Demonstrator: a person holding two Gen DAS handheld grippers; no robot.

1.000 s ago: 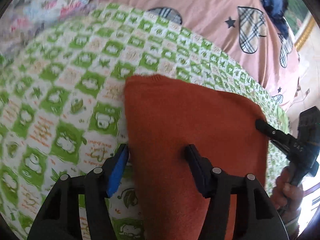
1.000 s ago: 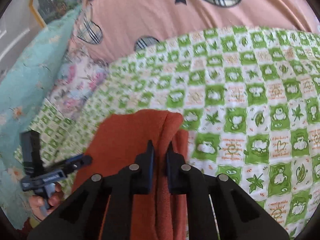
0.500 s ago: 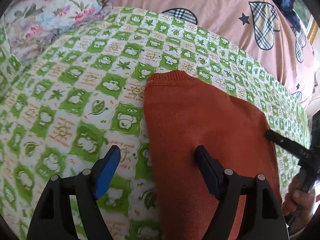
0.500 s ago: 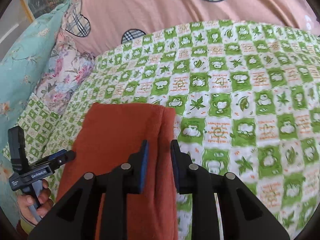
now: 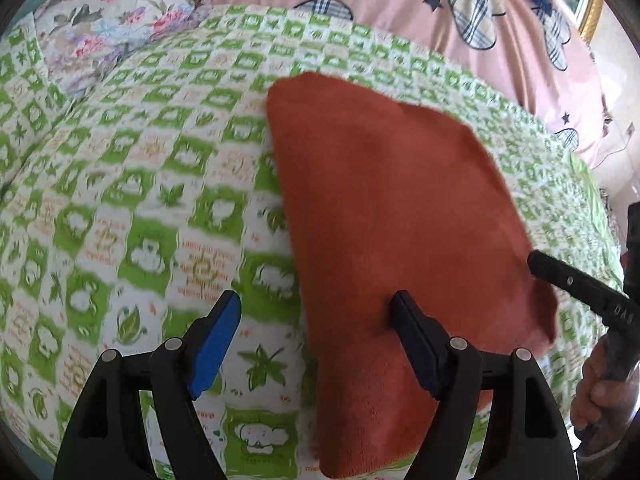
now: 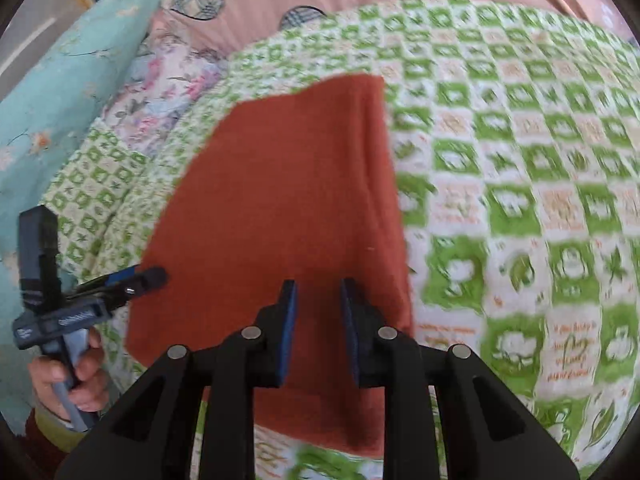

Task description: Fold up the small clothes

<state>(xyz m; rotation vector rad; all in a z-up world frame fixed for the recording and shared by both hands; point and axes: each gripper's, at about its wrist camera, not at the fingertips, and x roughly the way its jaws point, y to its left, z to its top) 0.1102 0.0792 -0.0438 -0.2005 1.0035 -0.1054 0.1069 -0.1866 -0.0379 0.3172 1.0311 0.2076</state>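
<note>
The folded rust-orange knit garment [image 5: 384, 216] lies flat on the green-and-white checked blanket [image 5: 132, 208], and both tools are off it. The left gripper [image 5: 316, 312] has just been opening and stands spread wide: its blue-padded finger [image 5: 216, 332] hangs over bare blanket, the other over the cloth, with the garment's left edge running between them and neither pad pressing on it. From the right wrist view, the right gripper [image 6: 318, 300] shows a narrow gap, jaws having parted a little within the last second; orange cloth shows through the gap, pads clear of it.

Edges now: the garment's right side carries a doubled fold line [image 6: 376, 184], straight and tidy; the far edge is slightly slanted, and the near right corner curls up a little in the left wrist view. Open checked blanket spreads wide to the left of the garment and also to its right.

Around it: a pink sheet with plaid hearts [image 5: 472, 20] beyond the blanket, a floral cloth [image 5: 104, 28] at the far left, a teal pillow [image 6: 68, 92] at the left. The person's hand [image 6: 76, 376] grips the left tool's handle, near the cloth's left edge. Both views are motion-blurred.
</note>
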